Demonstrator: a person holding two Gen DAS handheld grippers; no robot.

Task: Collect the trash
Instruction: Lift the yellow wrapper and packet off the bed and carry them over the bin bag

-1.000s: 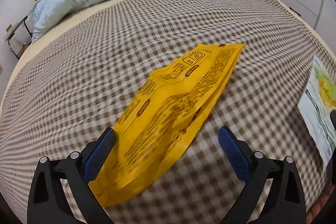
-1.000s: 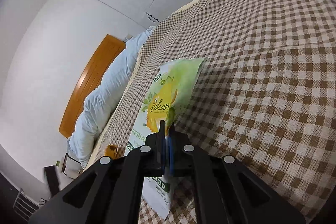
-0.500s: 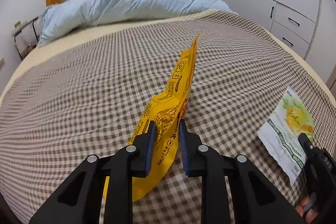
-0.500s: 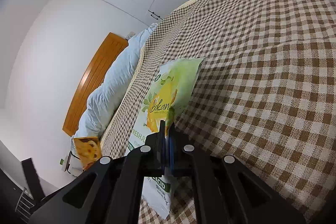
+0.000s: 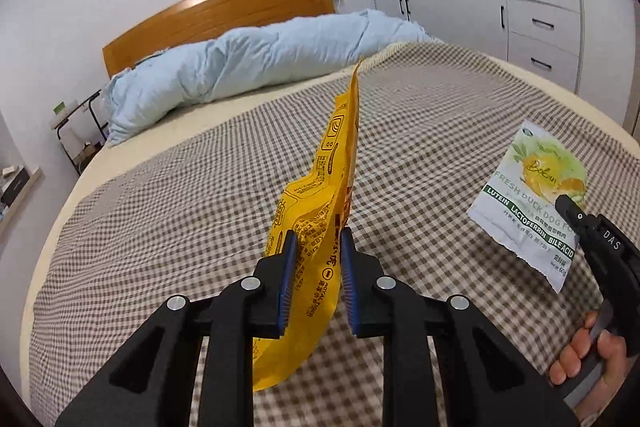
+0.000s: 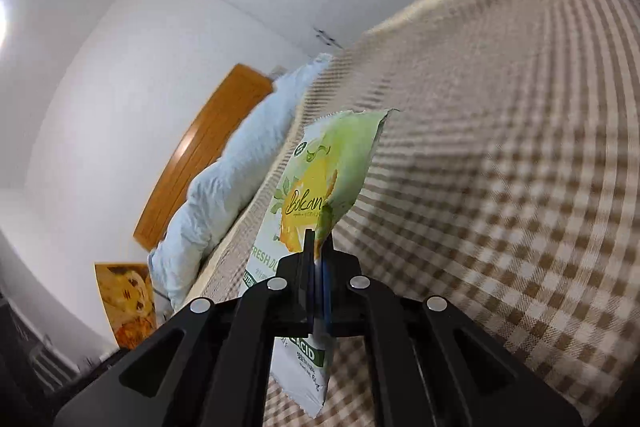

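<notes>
My left gripper is shut on a yellow empty pet-food bag and holds it up on edge above the checked bedspread. My right gripper is shut on a white and green dog-food packet, lifted off the bed. In the left wrist view the right gripper and its packet are at the right, with the person's fingers below. The yellow bag also shows at the lower left of the right wrist view.
A light blue duvet lies bunched against the wooden headboard. White wardrobes and drawers stand along the right of the bed. A small black-framed bedside stand is at the left.
My left gripper closed on the yellow bag and lifted it off the bed. My right gripper has raised the green packet higher, away from the bedspread.
</notes>
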